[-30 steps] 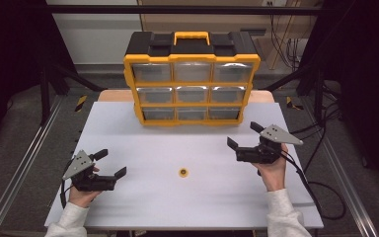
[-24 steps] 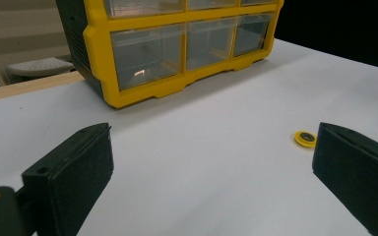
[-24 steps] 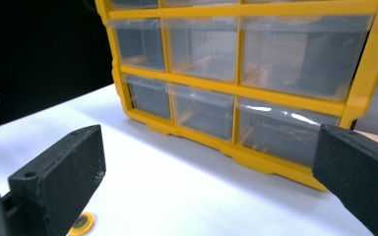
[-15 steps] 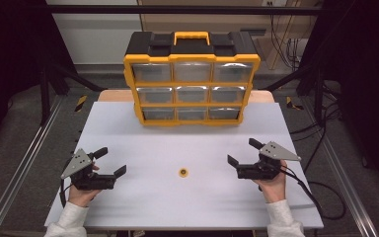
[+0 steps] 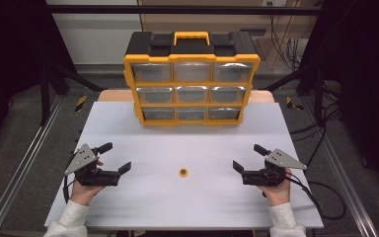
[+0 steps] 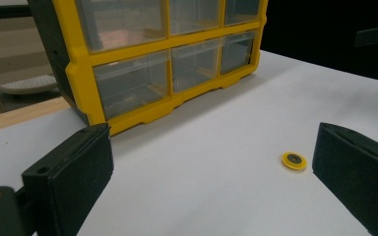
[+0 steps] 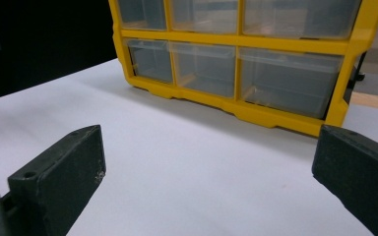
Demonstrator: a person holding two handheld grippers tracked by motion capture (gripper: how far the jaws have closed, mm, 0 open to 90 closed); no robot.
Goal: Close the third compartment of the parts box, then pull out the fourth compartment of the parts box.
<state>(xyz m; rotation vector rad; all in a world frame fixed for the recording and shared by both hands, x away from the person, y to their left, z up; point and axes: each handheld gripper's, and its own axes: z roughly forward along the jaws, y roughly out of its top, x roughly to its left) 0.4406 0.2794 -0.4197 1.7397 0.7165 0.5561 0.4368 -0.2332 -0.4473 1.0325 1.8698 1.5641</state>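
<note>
Between left gripper (image 5: 114, 157) and right gripper (image 5: 246, 157): yellow ring (image 5: 183, 172).

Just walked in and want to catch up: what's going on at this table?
A person holds a hand-held gripper in each hand over a white table. The left hand-held gripper and the right hand-held gripper are both open and hold nothing. A small yellow ring lies on the table between them, untouched. A yellow drawer organizer stands at the far side, all its drawers shut.
</note>
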